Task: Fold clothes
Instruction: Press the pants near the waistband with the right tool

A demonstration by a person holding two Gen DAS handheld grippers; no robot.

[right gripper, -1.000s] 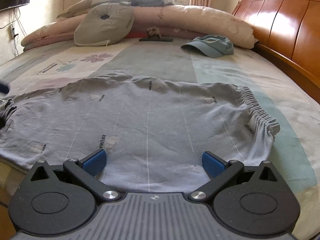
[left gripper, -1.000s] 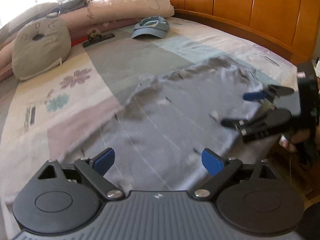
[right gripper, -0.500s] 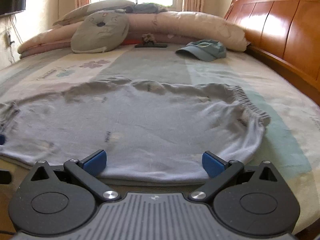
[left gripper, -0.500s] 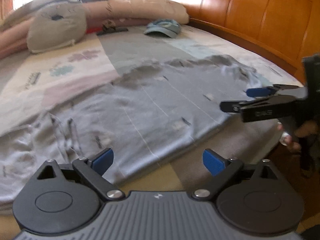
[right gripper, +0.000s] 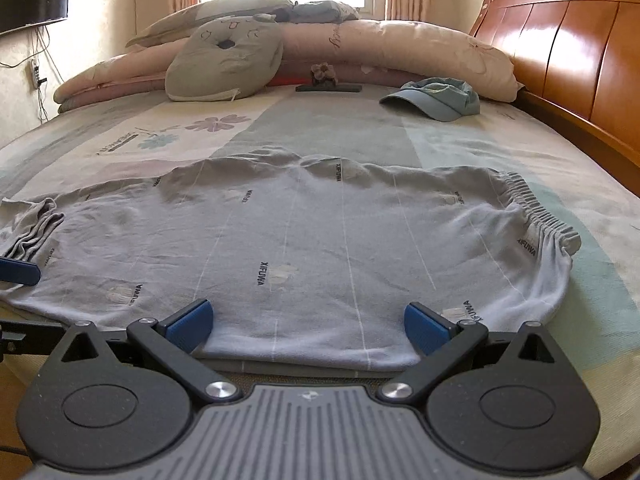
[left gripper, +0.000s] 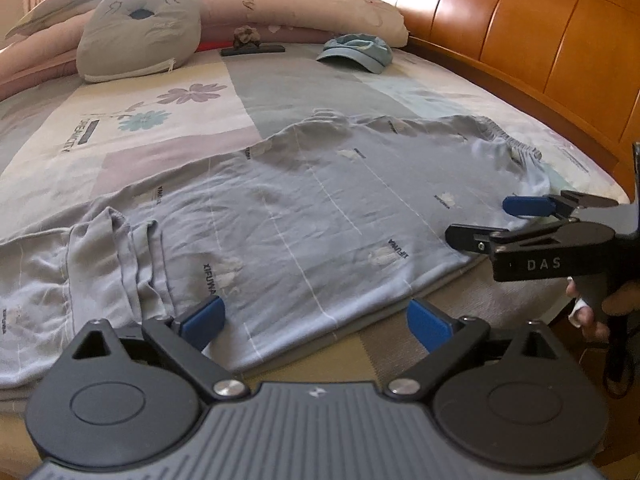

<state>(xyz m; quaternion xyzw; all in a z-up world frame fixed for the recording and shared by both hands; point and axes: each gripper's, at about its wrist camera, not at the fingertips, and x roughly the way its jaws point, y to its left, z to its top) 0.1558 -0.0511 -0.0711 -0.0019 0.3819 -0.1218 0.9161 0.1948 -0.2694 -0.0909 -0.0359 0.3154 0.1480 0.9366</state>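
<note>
Pulled back from over the cloth to the near edge of the bed (left gripper: 320, 92) within the last second: both hand-held grippers, now low and level at the mattress side. Spread flat across the bed, a pair of pale blue pants (right gripper: 320, 248), elastic waistband (right gripper: 536, 208) to the right, legs running off to the left with a bunched, creased patch (left gripper: 120, 256) there. Laid out full length, so judged ready for a fold lengthwise or across, or else just smoothed between folds; not settled by one look.

On the left, the left hand-held gripper (left gripper: 316, 320), jaws wide apart and empty, pointed across the near hem beside the creased patch. On the right, the right hand-held gripper (right gripper: 308, 320), likewise spread wide and holding nothing, aimed straight up the bed at the hem near the waistband end; held by a hand (left gripper: 592, 308) below the mattress edge.

Further back: grey cushion (right gripper: 224, 64), blue cap (right gripper: 436, 98).
</note>
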